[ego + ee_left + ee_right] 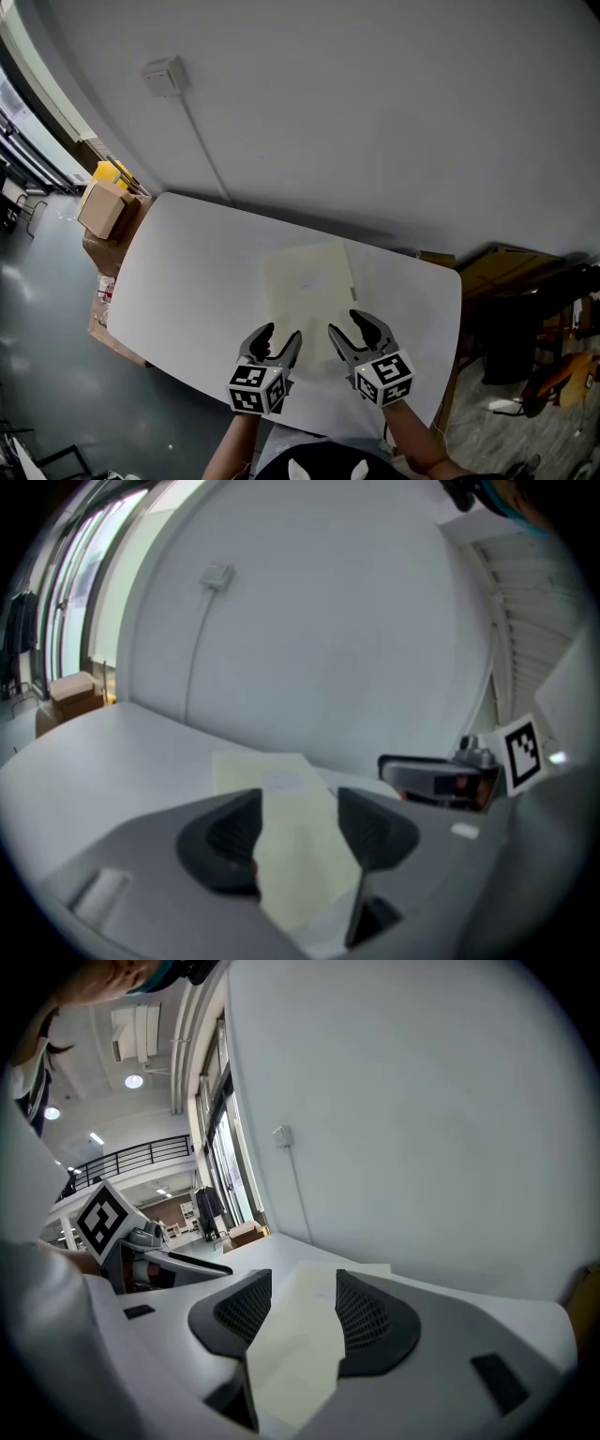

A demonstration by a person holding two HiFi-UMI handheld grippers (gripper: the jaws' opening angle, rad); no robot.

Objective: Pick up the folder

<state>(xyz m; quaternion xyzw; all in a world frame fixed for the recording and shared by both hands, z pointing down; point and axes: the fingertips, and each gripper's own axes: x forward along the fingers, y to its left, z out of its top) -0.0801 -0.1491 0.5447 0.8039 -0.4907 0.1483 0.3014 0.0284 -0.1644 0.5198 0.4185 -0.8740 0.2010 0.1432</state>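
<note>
Folder lies flat on the bench, toward its near edge. Your left gripper and right gripper hover there, fingers apart, empty. Being thin and flat, it may slide away if you pinch short.

The folder looks like matt, pale paper card. The table is smooth white with a faint sheen. My right gripper is matt grey plastic, with dark grid-textured pads.

One folder, one table, two claws: left claw and right claw.
</note>
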